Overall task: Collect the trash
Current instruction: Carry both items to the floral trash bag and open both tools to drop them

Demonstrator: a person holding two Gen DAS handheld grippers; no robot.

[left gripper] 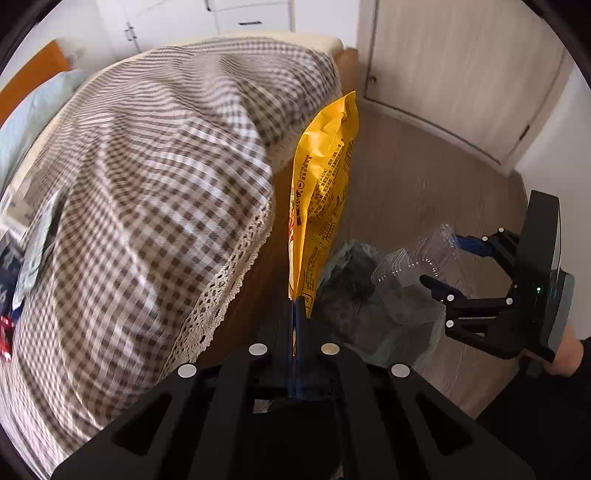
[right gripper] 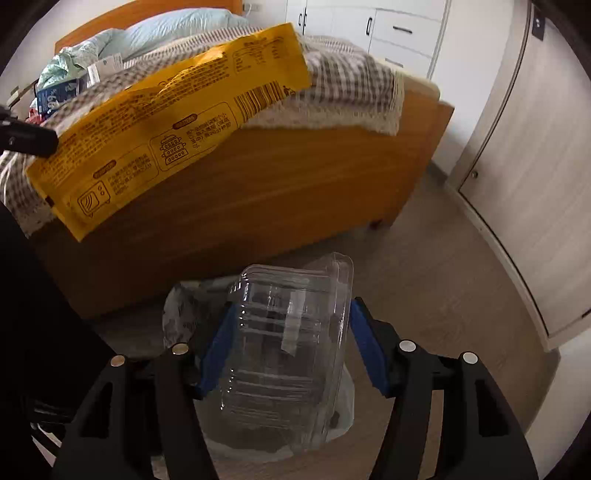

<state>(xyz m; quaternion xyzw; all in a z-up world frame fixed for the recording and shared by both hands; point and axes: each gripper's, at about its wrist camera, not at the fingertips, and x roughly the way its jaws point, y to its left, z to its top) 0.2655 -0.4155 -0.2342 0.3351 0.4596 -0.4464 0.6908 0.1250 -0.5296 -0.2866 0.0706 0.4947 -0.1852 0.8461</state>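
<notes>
Left wrist: wood-look floor (left gripper: pixel 424 177) beside checked bedspread (left gripper: pixel 147 177).

Home bedroom — bed (right gripper: pixel 258 192), pillow (right gripper: pixel 166 29), wardrobe (right gripper: pixel 524 166).

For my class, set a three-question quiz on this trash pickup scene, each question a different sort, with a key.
1. True or false: the left gripper is shut on the yellow wrapper.
2. The right gripper holds: A) a can, B) a clear plastic box, C) a sock.
3. Fill in: below both grippers, on the floor beside the bed, stands a bin lined with a ____.

Key
1. True; the pads pinch its bottom edge.
2. B; the blue pads press its two sides.
3. Bag.
</notes>
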